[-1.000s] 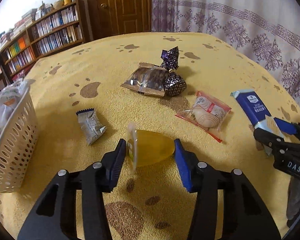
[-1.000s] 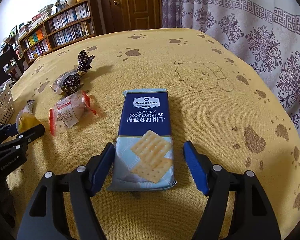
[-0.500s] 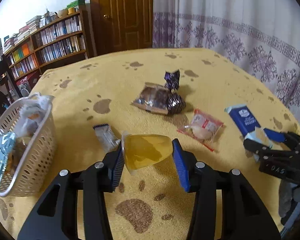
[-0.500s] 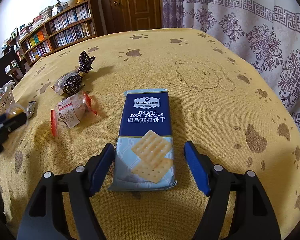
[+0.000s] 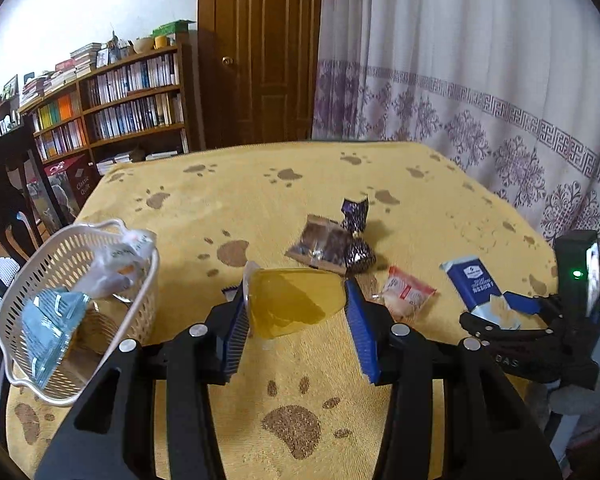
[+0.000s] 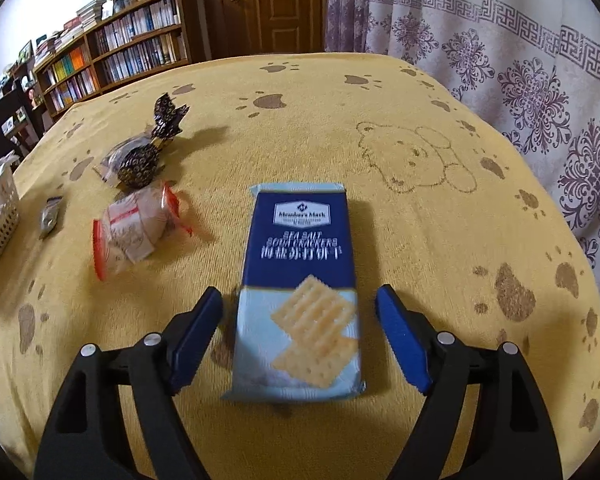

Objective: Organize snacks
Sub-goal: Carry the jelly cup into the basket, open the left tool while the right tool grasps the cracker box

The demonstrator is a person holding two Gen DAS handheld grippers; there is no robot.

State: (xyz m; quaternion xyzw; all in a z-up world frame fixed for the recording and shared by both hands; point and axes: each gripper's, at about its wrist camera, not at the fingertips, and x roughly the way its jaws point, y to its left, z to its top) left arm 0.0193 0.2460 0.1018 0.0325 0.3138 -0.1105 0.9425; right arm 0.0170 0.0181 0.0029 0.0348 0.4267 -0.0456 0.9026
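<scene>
Yellow paw-print tablecloth (image 5: 440, 208) filling both views, bookshelf (image 5: 112, 100), brown door and patterned curtain behind. Task judged partly done: white slotted basket (image 5: 140, 300) at the left edge of the table already loaded with a few packets, among them a pale blue pouch and a clear wrapper. Left gripper (image 5: 296, 312) clamped on a yellow jelly cup (image 5: 296, 300), carried clear of the cloth, near the basket but not yet over it. Right gripper (image 6: 300, 336) low over the near end of the blue soda cracker pack (image 6: 300, 280), fingers apart on either side, not touching it; pack lying flat. Left on the cloth besides: red-edged rice cracker packet (image 6: 136, 232), dark round sweet with twisted top (image 6: 140, 160) touching a clear brown packet (image 5: 320, 244), small silver wrapper (image 6: 51, 214) near the basket. Silver wrapper almost wholly hidden behind the left finger in the left view. Basket contents heaped, exact count unclear. Cracker pack lettering blurred. Hands holding the grippers out of view.
</scene>
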